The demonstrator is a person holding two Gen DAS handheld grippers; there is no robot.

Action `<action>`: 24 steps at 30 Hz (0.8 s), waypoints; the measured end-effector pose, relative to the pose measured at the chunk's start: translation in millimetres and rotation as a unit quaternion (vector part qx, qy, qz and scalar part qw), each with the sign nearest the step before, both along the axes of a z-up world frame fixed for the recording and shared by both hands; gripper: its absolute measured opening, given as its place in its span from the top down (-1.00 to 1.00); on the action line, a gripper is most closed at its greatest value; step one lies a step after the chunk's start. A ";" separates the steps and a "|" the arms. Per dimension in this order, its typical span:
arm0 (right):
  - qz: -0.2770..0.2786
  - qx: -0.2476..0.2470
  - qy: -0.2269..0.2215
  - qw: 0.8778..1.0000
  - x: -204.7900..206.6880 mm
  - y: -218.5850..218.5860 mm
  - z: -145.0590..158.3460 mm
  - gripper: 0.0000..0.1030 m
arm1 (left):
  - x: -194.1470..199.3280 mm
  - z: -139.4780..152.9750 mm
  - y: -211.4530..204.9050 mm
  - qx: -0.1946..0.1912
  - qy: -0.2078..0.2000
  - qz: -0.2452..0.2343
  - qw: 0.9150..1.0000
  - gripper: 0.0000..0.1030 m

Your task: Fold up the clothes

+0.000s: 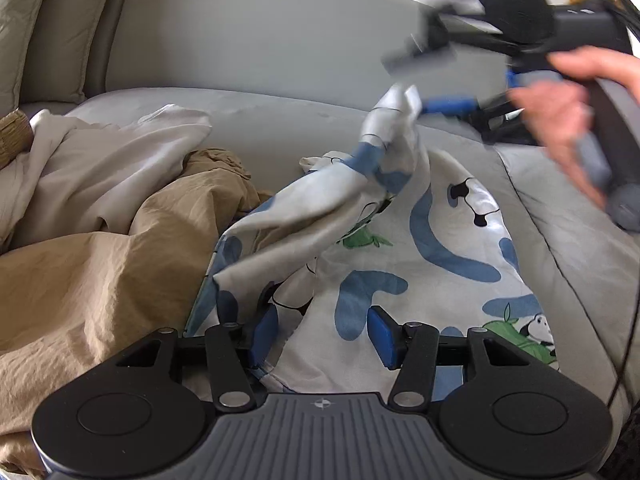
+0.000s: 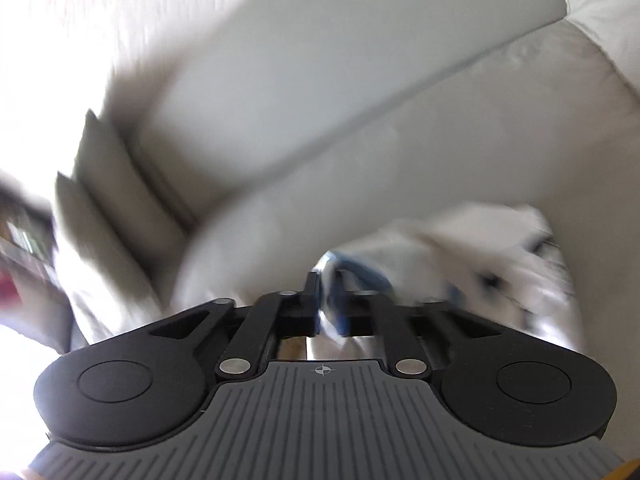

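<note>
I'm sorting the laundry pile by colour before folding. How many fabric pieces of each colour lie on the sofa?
White with blue and panda print: 1, the panda-print cloth, a corner pinched in the right gripper, the open left gripper over it.
Tan: 1, the tan garment.
Plain off-white: 1, the off-white garment.
Total: 3

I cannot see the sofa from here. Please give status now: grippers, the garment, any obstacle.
Left gripper open, low over panda-print garment. Right gripper shut on its corner, lifted. Tan cloth and white cloth heaped alongside, touching it.
</note>
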State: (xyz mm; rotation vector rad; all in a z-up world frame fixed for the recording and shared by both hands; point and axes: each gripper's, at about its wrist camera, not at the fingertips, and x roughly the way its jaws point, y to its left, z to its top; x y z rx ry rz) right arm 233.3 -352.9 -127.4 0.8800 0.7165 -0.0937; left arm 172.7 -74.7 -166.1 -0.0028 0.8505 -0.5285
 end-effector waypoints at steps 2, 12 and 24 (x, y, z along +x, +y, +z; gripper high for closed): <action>-0.022 0.004 0.010 1.000 9.2 4.4 -2.7 -0.63 | -0.7 1.4 3.8 -0.010 0.002 0.004 1.000 0.00; 0.049 -0.090 -0.007 0.995 -80.5 -8.7 31.9 -0.56 | 0.3 8.8 12.0 -0.053 -0.010 0.043 0.998 0.00; 0.160 -0.152 0.052 0.974 -38.8 17.9 -0.3 0.73 | -7.2 8.1 8.1 -0.023 -0.032 0.021 0.999 0.02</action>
